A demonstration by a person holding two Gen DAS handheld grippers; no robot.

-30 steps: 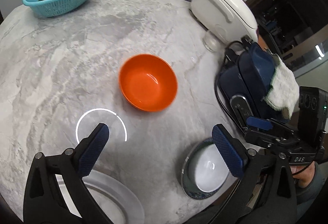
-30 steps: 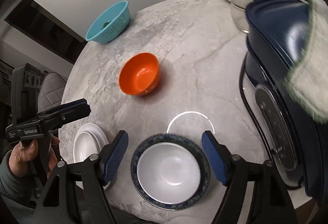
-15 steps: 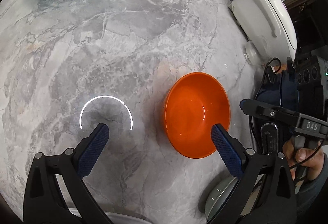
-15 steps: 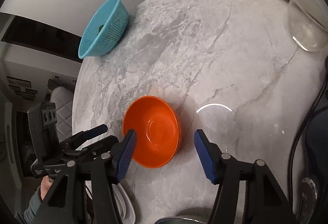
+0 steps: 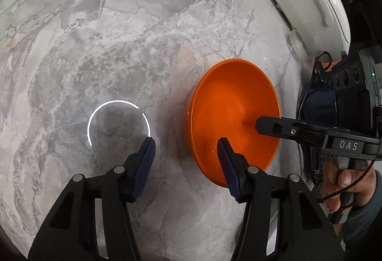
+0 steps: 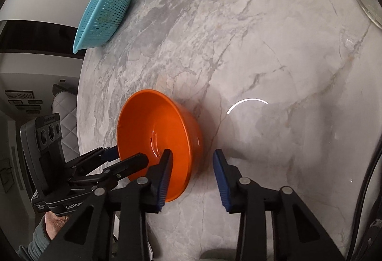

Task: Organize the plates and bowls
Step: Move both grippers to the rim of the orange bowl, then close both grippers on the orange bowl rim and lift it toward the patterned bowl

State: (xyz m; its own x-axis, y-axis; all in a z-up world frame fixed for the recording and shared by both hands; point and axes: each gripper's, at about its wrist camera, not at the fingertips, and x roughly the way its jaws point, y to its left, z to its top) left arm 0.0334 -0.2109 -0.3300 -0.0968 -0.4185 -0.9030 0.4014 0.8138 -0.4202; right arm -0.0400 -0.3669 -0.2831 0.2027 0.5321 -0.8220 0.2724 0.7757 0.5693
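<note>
both grippers closing in on the orange bowl

the marble table (image 5: 119, 34) fills both views. it is the largest thing here, grey-veined, with most of its surface bare. at its far edge sits a teal colander (image 6: 102, 13). a white rice cooker (image 5: 312, 5) stands at the right rim in my left view.

the orange bowl (image 5: 232, 117) rests upright on the table, apart from the other things. no plate shows clearly in either current view, so i judge the sorting barely begun: this bowl is not yet lifted, and nothing is stacked that i can see.

my left gripper (image 5: 186, 153) straddles the bowl's near-left rim, one finger inside the bowl and one outside over bare marble. its jaws have just been closing, with the rim wall between them, but the pads stand clear of it, so i call them apart.

my right gripper (image 6: 192, 160) does the same on the opposite side: one finger inside, the other outside the wall. its jaws have just been closing too, and there is a gap between outer pad and bowl. no clamp yet.

what is left, as i read it: finish the pinch, lift, and carry the bowl to the other dishes.
</note>
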